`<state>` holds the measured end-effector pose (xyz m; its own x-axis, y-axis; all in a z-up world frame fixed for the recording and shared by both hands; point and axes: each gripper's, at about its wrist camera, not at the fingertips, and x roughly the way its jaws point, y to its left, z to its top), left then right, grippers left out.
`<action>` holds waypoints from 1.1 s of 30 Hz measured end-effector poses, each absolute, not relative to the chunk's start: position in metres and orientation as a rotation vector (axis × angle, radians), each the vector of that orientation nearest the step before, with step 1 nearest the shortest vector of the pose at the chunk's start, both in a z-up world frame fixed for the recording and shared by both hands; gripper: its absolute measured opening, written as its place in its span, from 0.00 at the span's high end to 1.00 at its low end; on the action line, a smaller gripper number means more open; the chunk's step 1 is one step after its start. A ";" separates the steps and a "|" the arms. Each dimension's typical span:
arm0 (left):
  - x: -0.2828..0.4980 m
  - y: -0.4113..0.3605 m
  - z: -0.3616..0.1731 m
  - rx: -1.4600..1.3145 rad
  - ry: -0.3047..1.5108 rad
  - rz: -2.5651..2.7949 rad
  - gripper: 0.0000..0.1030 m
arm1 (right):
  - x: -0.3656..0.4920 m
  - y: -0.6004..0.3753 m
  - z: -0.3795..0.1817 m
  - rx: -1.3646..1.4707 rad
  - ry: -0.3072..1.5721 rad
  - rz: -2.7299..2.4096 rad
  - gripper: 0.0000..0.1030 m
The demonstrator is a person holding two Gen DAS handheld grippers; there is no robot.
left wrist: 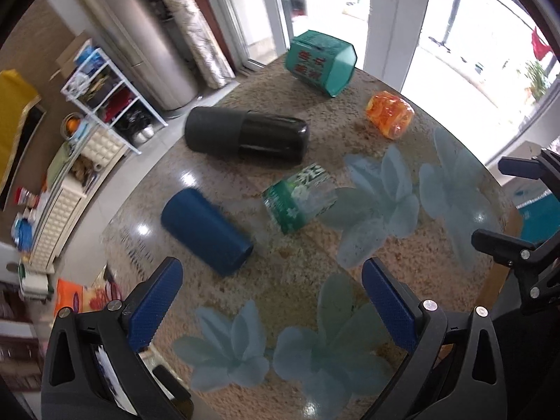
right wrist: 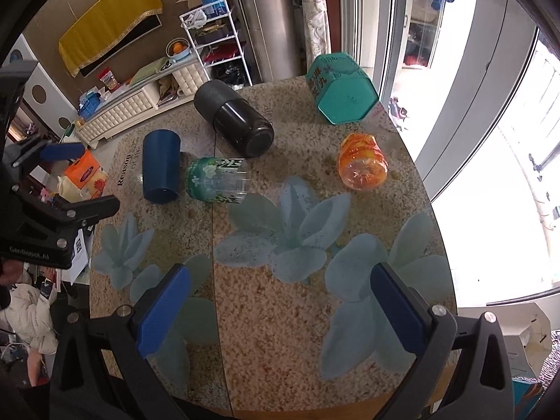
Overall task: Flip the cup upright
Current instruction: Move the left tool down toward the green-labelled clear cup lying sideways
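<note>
Several cups lie on their sides on a round stone-pattern table (left wrist: 280,280) (right wrist: 287,350): a dark blue cup (left wrist: 206,231) (right wrist: 161,166), a black cup (left wrist: 246,136) (right wrist: 234,122), a clear green-printed cup (left wrist: 301,197) (right wrist: 217,180), an orange cup (left wrist: 390,113) (right wrist: 362,164) and a teal hexagonal cup (left wrist: 320,61) (right wrist: 341,91). My left gripper (left wrist: 273,301) is open and empty, above the table short of the blue cup. My right gripper (right wrist: 280,311) is open and empty, above the flower print near the front edge.
The right gripper shows at the right edge of the left wrist view (left wrist: 525,245); the left gripper shows at the left edge of the right wrist view (right wrist: 52,210). A white shelf rack (right wrist: 217,42), a low white cabinet (right wrist: 133,105) and glass doors stand beyond the table.
</note>
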<state>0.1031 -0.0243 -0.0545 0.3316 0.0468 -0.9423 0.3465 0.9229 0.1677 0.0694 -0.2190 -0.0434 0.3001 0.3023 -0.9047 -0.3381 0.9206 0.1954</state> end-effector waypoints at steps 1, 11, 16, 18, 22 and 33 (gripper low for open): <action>0.108 -0.027 -0.056 0.382 1.226 -0.209 0.00 | 0.072 -0.221 -0.046 -0.031 1.199 0.426 0.00; 0.155 -0.054 -0.098 0.535 1.298 -0.399 0.00 | 0.089 -0.241 -0.069 0.005 1.277 0.437 0.00; 0.162 -0.068 -0.122 0.652 1.335 -0.540 0.00 | 0.098 -0.261 -0.080 0.036 1.314 0.408 0.00; 0.166 -0.073 -0.135 0.725 1.350 -0.581 0.00 | 0.100 -0.267 -0.084 0.046 1.324 0.399 0.00; 0.178 -0.079 -0.161 0.763 1.390 -0.623 0.00 | 0.105 -0.277 -0.092 0.066 1.347 0.383 0.00; 0.201 -0.076 -0.215 0.854 1.549 -0.698 0.00 | 0.122 -0.305 -0.117 0.113 1.400 0.338 0.00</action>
